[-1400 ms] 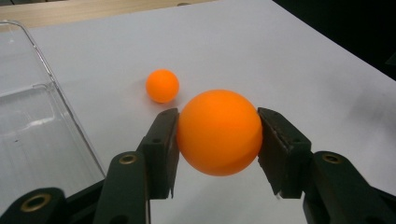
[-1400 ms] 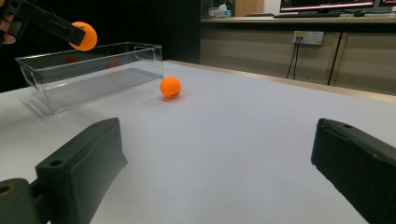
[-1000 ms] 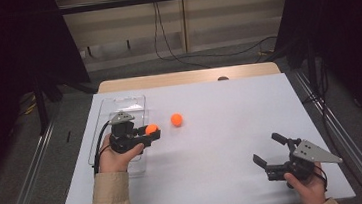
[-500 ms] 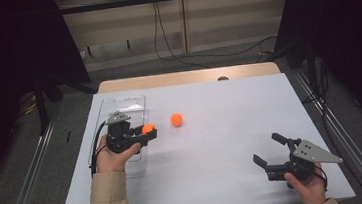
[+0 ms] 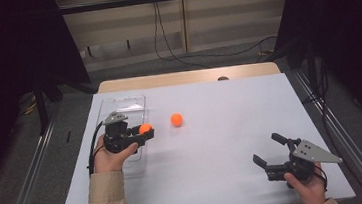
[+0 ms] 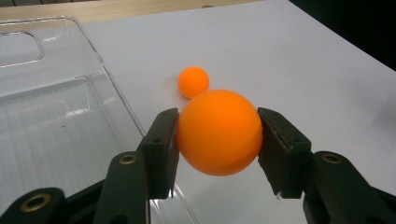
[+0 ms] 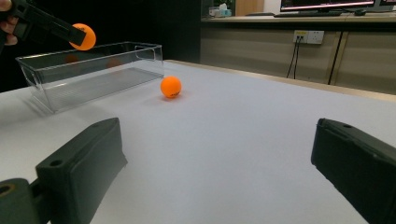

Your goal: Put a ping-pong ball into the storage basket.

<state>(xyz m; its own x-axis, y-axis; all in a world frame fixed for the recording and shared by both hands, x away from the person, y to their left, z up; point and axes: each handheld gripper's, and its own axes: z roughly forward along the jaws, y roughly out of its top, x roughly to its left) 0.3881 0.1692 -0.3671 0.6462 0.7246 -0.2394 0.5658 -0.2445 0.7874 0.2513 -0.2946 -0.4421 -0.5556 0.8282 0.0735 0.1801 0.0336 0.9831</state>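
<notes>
1. Two smooth, round orange balls: one clamped between the left gripper's matte black jaws, above the tray's edge.
2. The second ball lies just beyond it.
3. One clear, ribbed plastic tray alongside.
4. Right gripper gapes wide, empty.

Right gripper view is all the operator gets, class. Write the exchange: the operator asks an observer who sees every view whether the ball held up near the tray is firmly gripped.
Observer: Yes. The left gripper view shows the held ball squarely between the left gripper's jaws, both pads touching it.
Operator: Is it over the tray?
Observer: From the high view it sits about over the clear tray's right rim, not its middle.
Operator: Where is my gripper?
Observer: The right gripper is near the table's front right corner, well away from the loose ball.
</notes>
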